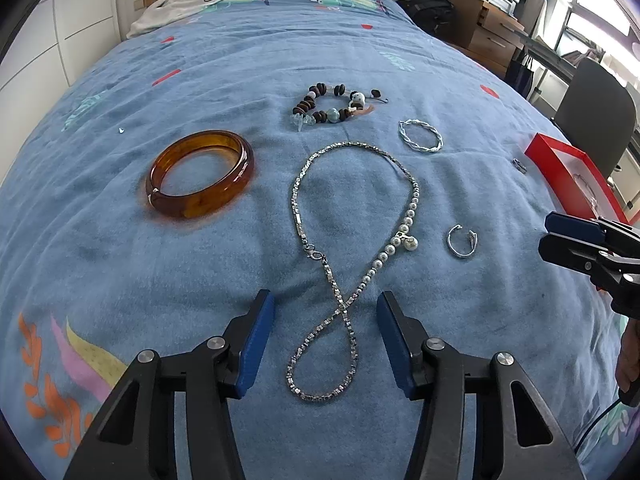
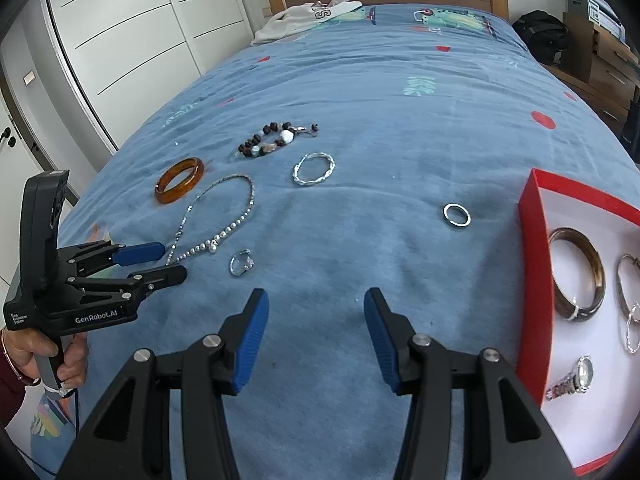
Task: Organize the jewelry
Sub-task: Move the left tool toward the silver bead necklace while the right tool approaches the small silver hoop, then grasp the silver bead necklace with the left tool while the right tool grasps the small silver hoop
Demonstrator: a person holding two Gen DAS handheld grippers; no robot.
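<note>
The bed [image 1: 120, 80] carries the jewelry; the red box [image 2: 532, 240] lies right. The silver-and-pearl necklace [image 1: 298, 216] lies looped between the half-open, empty left tongs [image 1: 325, 336]. Lower squarely, pinch both crossed strands. Right tongs [image 2: 314, 338]: half-open, empty.

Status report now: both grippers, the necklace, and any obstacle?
Left gripper open, straddling the necklace, pads clear. Right gripper open, empty. Red box waiting; nothing in the way.
</note>
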